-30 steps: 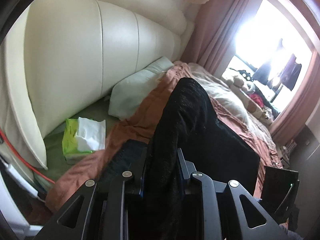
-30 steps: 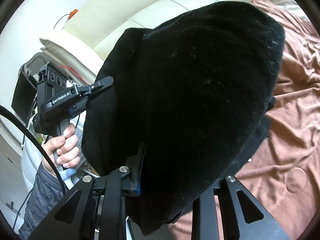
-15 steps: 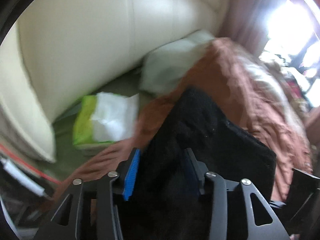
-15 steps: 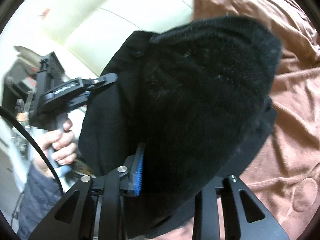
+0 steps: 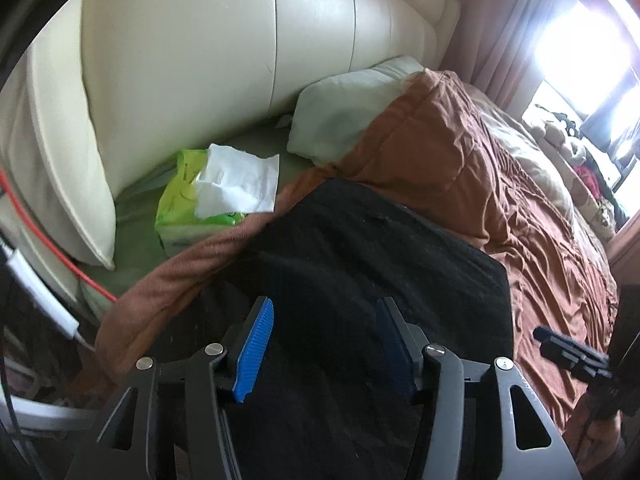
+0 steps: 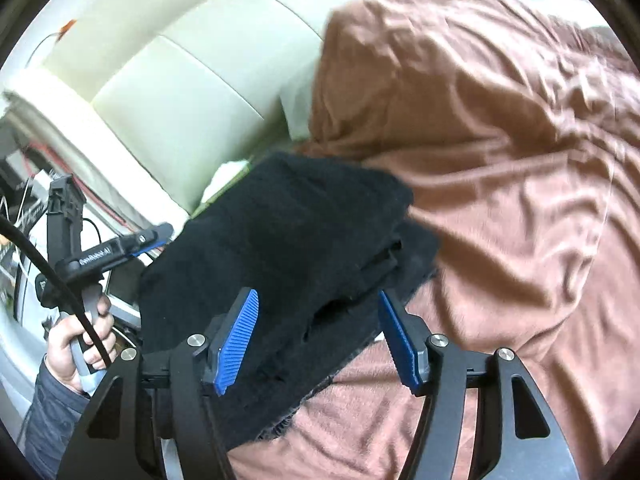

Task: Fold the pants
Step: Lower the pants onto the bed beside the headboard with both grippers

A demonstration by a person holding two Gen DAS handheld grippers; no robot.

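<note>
The black pants (image 5: 360, 264) lie folded in a thick stack on the brown blanket (image 5: 480, 168) near the bed's head end. They also show in the right wrist view (image 6: 288, 240). My left gripper (image 5: 324, 312) is open, its blue pads apart just above the near edge of the stack. My right gripper (image 6: 318, 312) is open too, hovering over the stack's near right corner, holding nothing. The left gripper also shows in the right wrist view (image 6: 120, 248), held in a hand at the left.
A green tissue pack (image 5: 208, 196) with white tissue sticking out lies by the cream padded headboard (image 5: 200, 48). A pale pillow (image 5: 344, 116) lies beyond the pants. A red cable (image 5: 48, 240) runs at the left edge. Curtains and a bright window stand far right.
Both grippers held the pants up, shut on the fabric. They lowered the fold onto the stack and opened. The pants now lie flat on the blanket.
</note>
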